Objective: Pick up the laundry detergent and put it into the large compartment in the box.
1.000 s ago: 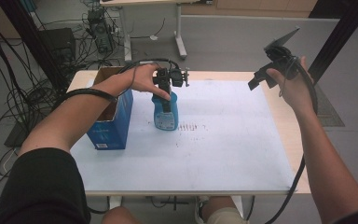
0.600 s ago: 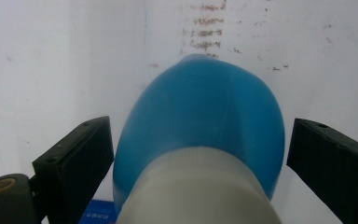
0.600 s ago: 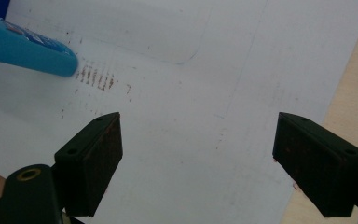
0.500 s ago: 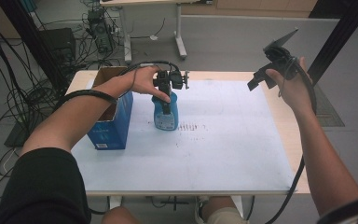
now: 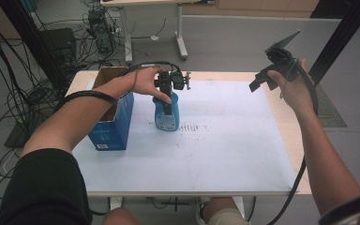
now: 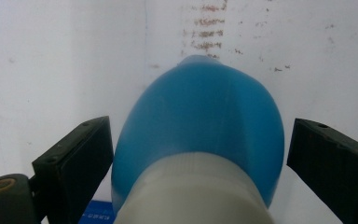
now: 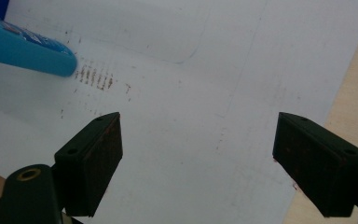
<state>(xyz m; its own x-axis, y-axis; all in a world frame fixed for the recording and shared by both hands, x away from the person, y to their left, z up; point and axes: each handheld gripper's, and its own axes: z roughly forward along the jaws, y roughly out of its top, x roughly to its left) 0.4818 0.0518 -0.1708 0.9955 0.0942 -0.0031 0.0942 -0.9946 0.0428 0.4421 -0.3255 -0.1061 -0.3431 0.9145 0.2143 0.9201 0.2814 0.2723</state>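
Jaws of the left gripper [image 6: 200, 154] stand on either side of the blue bottle [image 6: 205, 126], spread wider than its body. A sliver of white shows between the pad and the plastic on the right; on the left the pad sits just beside the bottle, contact not clear. White cap or neck of the bottle fills the lower middle of the left gripper view, close to the camera.

High view: left gripper [image 5: 168, 108] points down over the bottle [image 5: 167, 117], which stands upright on the white sheet [image 5: 225, 140], left of centre. Left hand [image 5: 145, 80] grips the tool from above, with the cable looping back over the forearm. Blue cardboard box [image 5: 112, 122] stands near the bottle on its left, top open, at the sheet's left edge. Brown smudge marks [image 5: 192, 127] lie on the sheet just right of the bottle's base.

Right gripper [image 7: 198, 158] is held wide apart, nothing between the jaws, and looks down on bare sheet. In the high view it [image 5: 269, 77] is raised above the table's far right corner in the right hand [image 5: 295, 89], well apart from the bottle. Wooden table edge [image 5: 286, 117] shows beyond the sheet.
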